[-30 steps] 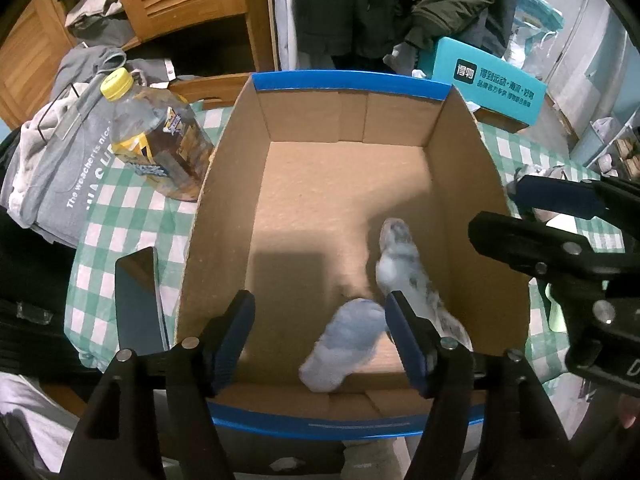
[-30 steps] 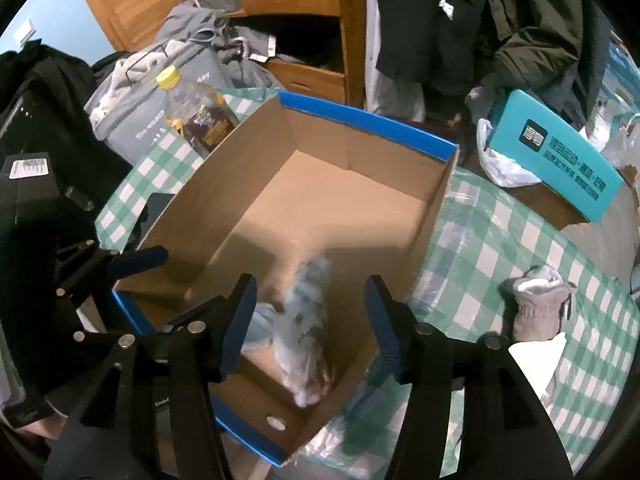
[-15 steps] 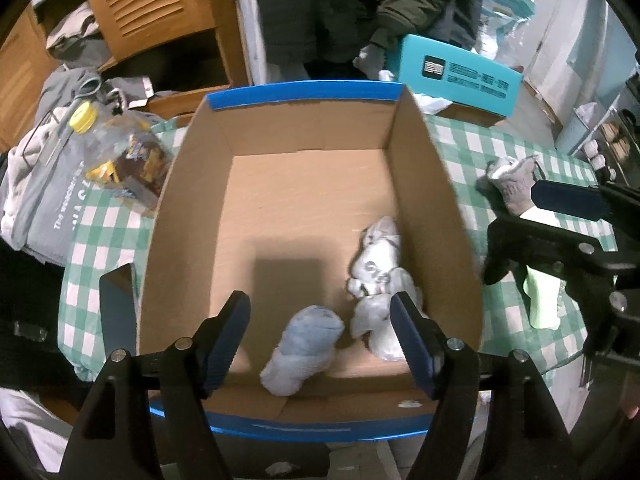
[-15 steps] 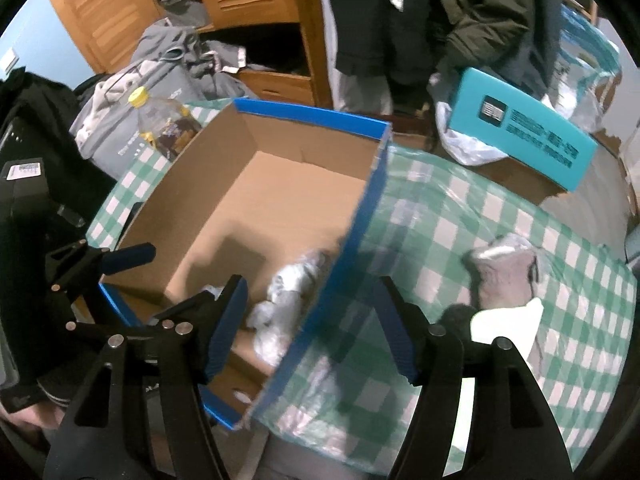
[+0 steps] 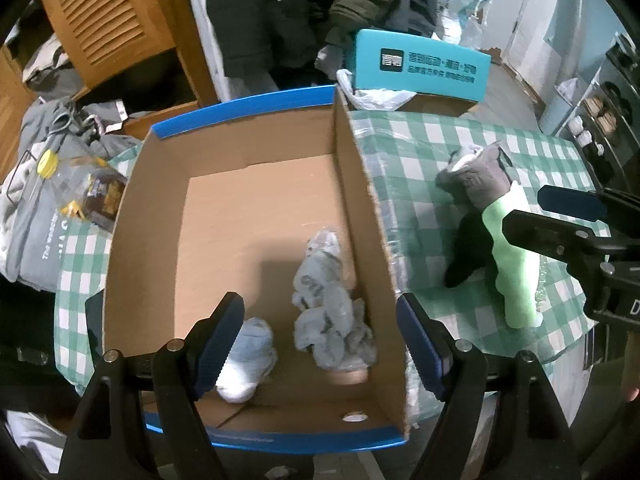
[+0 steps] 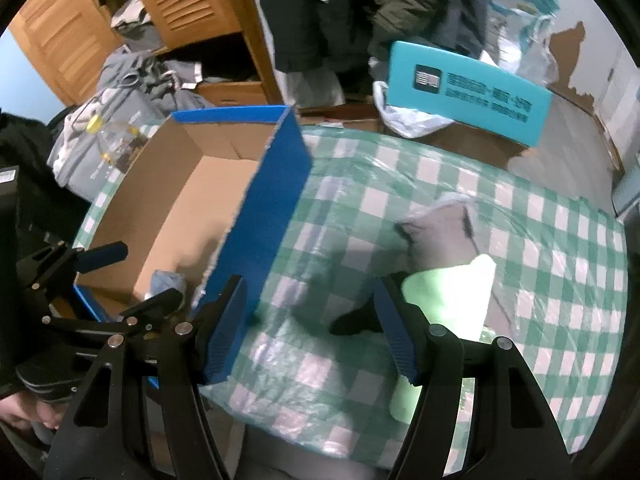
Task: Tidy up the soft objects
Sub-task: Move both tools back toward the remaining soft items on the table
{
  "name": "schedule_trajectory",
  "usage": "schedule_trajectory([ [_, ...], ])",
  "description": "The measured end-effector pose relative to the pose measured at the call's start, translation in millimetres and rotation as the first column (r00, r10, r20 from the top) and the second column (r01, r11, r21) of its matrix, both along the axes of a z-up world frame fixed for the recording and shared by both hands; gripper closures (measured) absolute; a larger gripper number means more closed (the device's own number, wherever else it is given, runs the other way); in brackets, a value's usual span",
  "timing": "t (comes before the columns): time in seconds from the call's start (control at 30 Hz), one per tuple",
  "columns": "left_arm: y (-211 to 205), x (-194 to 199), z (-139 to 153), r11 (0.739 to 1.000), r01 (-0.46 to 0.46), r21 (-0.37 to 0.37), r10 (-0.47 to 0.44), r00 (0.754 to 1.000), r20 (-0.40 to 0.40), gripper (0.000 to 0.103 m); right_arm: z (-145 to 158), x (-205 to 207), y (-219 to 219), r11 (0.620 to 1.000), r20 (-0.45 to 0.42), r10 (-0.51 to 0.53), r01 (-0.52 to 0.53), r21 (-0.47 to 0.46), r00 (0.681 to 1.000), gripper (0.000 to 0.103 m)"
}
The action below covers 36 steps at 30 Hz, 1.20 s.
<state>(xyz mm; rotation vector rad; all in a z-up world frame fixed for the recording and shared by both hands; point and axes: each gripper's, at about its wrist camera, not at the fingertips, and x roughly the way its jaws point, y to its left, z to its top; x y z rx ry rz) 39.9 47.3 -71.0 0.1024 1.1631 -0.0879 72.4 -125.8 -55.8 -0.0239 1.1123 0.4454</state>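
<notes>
the left gripper (image 5: 320,336) hangs over the near end of the cardboard box (image 5: 362,208), its fingers spread apart with nothing between them, which suits a tool that has no load and is only keeping the box in sight. just beyond its fingertips, two soft items lie on the box floor: a pale blue rolled sock (image 5: 248,356) near the front wall and a crumpled grey sock (image 5: 330,308) pressed against the right wall, so the box looks to be the collecting place. the right gripper (image 6: 310,328) is also spread and bare, pointed at the checked tablecloth (image 6: 540,272) outside the box, probably because the remaining pieces are there. beside its right finger lie a bright green sock (image 6: 452,292) and a black sock (image 6: 356,322) touching each other, with a grey fuzzy sock (image 6: 436,228) just behind them, all well apart from the box. judging by this, the next pick is one of these three. farther off, a bottle (image 5: 86,188) rests on the left of the box, and a teal box (image 5: 420,66) sits beyond the table edge.
</notes>
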Motion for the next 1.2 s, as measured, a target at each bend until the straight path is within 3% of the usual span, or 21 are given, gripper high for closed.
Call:
schedule_trajectory([
  [0.5, -47, 9, -5, 0.998, 0.057, -0.036, -0.058, 0.998, -0.019, 0.023, -11, 6, -53, 0.997, -0.024, -0.073, 0.073, 0.006, 0.997, 0.032],
  [0.73, -77, 17, -16, 0.994, 0.112, 0.005, -0.111, 0.993, -0.045, 0.022, -28, 18, -85, 0.989, -0.069, -0.148, 0.148, -0.007, 0.987, 0.032],
  [0.77, -82, 18, -19, 0.993, 0.119, 0.02, -0.117, 0.992, -0.05, 0.016, -31, 20, -89, 0.988, -0.075, -0.154, 0.154, -0.01, 0.985, 0.032],
  [0.87, -90, 22, -22, 0.991, 0.129, 0.045, -0.127, 0.991, -0.046, 0.01, -39, 23, -97, 0.985, -0.092, -0.171, 0.17, -0.018, 0.981, 0.032],
  [1.2, -114, 33, -24, 0.984, 0.171, 0.051, -0.169, 0.985, -0.045, 0.008, -70, 37, -119, 0.977, -0.158, -0.213, 0.212, -0.025, 0.964, 0.032],
])
